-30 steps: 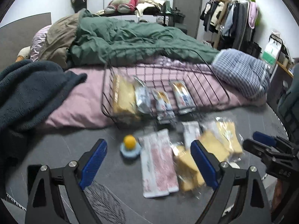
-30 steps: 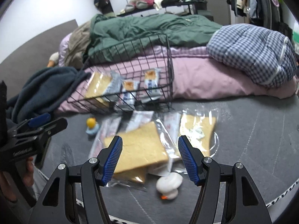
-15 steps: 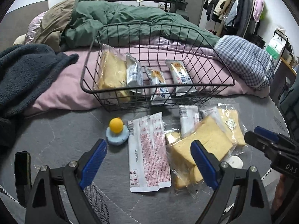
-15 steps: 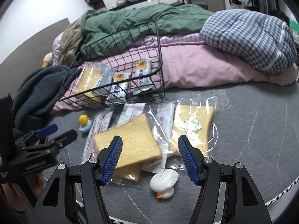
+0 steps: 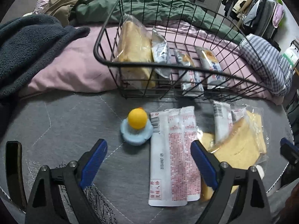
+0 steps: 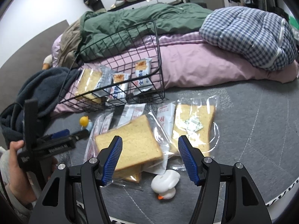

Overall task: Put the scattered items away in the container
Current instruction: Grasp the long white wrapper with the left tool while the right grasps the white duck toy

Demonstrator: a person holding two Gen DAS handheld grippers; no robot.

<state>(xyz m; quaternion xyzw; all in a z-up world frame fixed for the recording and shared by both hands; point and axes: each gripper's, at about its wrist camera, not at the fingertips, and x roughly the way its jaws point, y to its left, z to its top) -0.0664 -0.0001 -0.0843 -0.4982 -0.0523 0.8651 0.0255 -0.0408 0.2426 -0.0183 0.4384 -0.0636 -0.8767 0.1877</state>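
Wire basket [image 5: 168,66] sits tilted at the far edge of the grey mat [image 5: 65,123], leaning vs the pink bedding [image 5: 71,69]. Inside it: a bagged bread loaf [image 5: 135,50] at the left end, then three snack packets [image 5: 188,74] side by side.

Scattered stuff on the mat, just in front of the basket: a yellow-headed toy on a blue base [image 5: 136,128], a long white-and-red wrapper [image 5: 173,155] touching its right side, bagged bread slices [image 6: 130,143] w/ a 2nd clear bag of bread [image 6: 194,125] to the right, a few small sachets between them. A white duck toy [image 6: 165,184] lies on its side at the near edge of the mat, just below the bread bags.

Left tongs [image 5: 149,160]: wide open, nothing held; they hang above the mat w/ the wrapper's lower half between the blue pads, not touching. Toy is just beyond the left pad.

Right tongs [image 6: 150,158]: about half open, nothing gripped; the pads hover over the nearer bread bag's corner. A hand [image 6: 16,168] holds the left tongs at that view's left edge.
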